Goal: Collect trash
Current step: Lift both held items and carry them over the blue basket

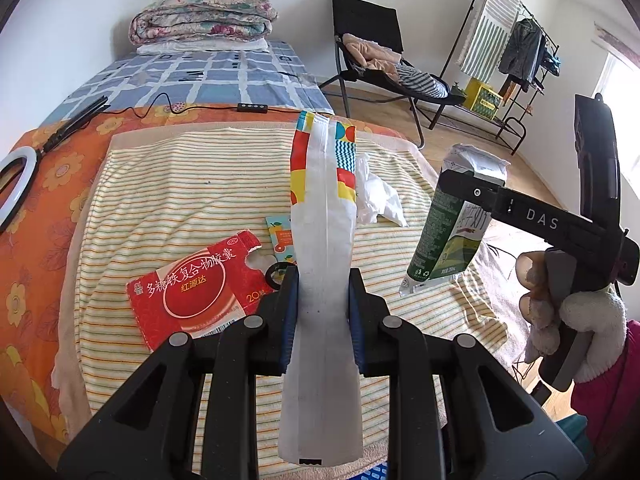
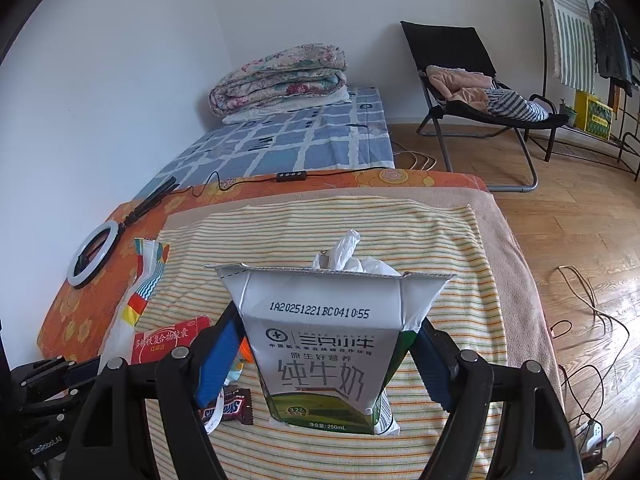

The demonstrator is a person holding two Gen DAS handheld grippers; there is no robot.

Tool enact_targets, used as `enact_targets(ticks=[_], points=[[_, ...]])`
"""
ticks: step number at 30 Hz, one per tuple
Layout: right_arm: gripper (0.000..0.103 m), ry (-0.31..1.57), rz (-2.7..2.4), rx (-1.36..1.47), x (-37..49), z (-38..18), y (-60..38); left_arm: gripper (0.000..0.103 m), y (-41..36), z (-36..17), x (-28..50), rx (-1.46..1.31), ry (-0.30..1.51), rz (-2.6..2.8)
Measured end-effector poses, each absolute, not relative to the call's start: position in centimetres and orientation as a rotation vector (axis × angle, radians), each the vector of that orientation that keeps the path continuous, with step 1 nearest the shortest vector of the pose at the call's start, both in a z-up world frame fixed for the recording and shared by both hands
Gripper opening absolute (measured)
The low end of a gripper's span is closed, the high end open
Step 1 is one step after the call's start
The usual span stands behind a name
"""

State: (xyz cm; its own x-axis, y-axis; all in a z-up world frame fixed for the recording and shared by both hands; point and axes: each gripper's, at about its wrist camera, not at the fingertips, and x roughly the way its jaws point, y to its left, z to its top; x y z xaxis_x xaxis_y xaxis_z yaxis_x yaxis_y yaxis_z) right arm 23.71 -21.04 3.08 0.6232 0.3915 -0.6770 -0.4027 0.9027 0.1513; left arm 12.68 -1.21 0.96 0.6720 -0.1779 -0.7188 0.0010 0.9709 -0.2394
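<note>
My left gripper (image 1: 323, 300) is shut on a white bag with a colourful patterned top (image 1: 322, 240), held upright above the striped towel (image 1: 180, 184). The bag also shows at the left of the right wrist view (image 2: 140, 292). My right gripper (image 2: 326, 360) is shut on a green and white milk carton (image 2: 328, 356), held above the towel; in the left wrist view the carton (image 1: 444, 232) hangs to the right of the bag. On the towel lie a red medicine box (image 1: 192, 284), a crumpled white tissue (image 1: 376, 196), a small orange packet (image 1: 282, 238) and a Snickers wrapper (image 2: 234, 400).
The towel covers an orange floral mattress (image 1: 36, 216). A ring light (image 1: 14, 184) lies at its left, with a cable and remote (image 1: 250, 107). Behind are a blue checked bed (image 1: 224, 72) with folded quilts, a black lounge chair (image 1: 380, 60), a clothes rack (image 1: 516, 52) and floor cables (image 2: 584, 320).
</note>
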Motion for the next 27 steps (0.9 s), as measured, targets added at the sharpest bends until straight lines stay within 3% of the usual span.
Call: enact_targets(ticks=[12, 27], points=[[0.08, 0.756, 0.541, -0.026, 15.6, 4.6, -22.6, 0.022, -3.3, 1.5, 6.3, -0.18, 0.798, -0.109], [0.081, 0.822, 0.642, -0.071, 7.3, 0.9, -22.9, 0.022, -3.7, -1.6, 0.8, -0.176, 0.825, -0.082]])
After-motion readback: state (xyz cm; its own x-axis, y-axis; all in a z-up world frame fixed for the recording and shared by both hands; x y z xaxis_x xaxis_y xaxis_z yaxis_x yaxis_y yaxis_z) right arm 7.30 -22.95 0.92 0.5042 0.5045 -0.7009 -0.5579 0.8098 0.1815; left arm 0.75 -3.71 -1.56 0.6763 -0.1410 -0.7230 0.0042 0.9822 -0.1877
